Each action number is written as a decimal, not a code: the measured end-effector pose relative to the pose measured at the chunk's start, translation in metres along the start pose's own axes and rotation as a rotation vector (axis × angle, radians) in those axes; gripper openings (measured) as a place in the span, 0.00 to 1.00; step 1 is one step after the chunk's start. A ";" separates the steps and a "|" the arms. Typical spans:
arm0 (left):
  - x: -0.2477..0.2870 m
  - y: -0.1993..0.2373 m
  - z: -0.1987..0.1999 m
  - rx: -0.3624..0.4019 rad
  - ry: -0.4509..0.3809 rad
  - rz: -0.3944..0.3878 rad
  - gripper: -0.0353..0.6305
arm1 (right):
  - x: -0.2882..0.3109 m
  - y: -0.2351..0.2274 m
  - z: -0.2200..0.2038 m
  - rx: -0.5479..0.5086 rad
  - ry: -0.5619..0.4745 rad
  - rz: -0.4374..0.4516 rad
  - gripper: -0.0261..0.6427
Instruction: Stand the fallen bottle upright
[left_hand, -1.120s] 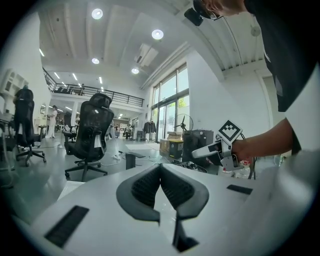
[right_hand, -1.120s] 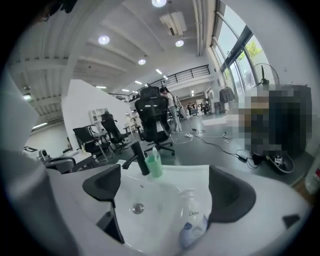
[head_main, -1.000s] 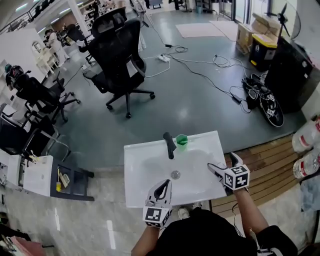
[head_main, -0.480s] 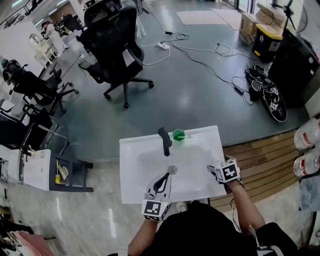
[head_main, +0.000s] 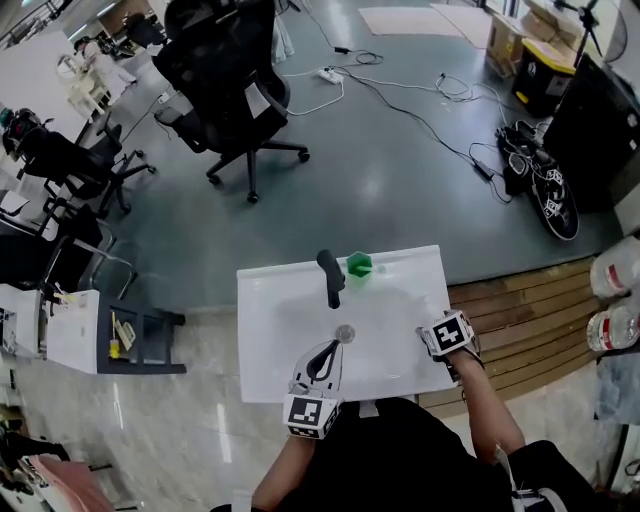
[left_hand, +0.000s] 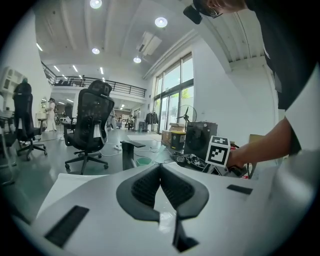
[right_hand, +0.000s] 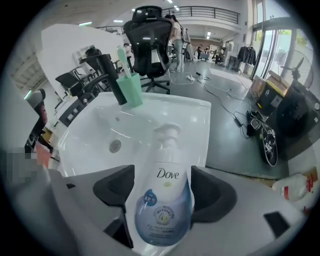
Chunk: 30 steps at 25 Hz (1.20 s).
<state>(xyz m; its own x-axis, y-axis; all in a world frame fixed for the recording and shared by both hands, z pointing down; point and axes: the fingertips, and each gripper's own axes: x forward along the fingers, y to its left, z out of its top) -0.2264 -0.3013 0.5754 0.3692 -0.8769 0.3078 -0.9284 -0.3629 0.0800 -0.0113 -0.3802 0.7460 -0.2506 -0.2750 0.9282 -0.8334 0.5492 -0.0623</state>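
Note:
A white and blue Dove pump bottle (right_hand: 164, 200) lies on its side on the right rim of the white sink (right_hand: 90, 135), pump end towards the basin. My right gripper (right_hand: 164, 187) points steeply down over it. Its jaws have just been closing, with the bottle between the two pads; I see no firm press on its sides. In the head view the right gripper (head_main: 436, 342) covers the bottle. My left gripper (left_hand: 161, 187) hovers at the sink's near edge (head_main: 270, 310), pads together and empty.
A black faucet (head_main: 330, 275) and a green cup (head_main: 359, 265) stand at the sink's far edge, with the drain (right_hand: 115, 146) in the basin. A wooden slat platform (head_main: 520, 320) lies to the right. Office chairs (head_main: 225, 90) and cables are on the floor beyond.
My right gripper has dropped onto the sink's right rim and tipped downward. The left gripper has edged forward and lower over the near edge.

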 end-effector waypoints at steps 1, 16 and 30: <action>0.002 0.005 0.001 -0.001 0.000 -0.004 0.08 | 0.002 -0.001 0.001 0.008 0.017 -0.001 0.59; 0.006 0.045 0.017 0.033 -0.008 -0.071 0.08 | 0.006 0.002 -0.009 -0.074 0.162 -0.038 0.47; 0.011 0.058 0.022 0.035 -0.019 -0.071 0.08 | 0.016 0.005 0.006 -0.087 0.046 -0.005 0.47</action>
<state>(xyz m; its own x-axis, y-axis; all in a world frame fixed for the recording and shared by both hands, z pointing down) -0.2751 -0.3387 0.5623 0.4353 -0.8541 0.2845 -0.8979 -0.4350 0.0679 -0.0222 -0.3869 0.7582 -0.2222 -0.2427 0.9443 -0.7882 0.6148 -0.0275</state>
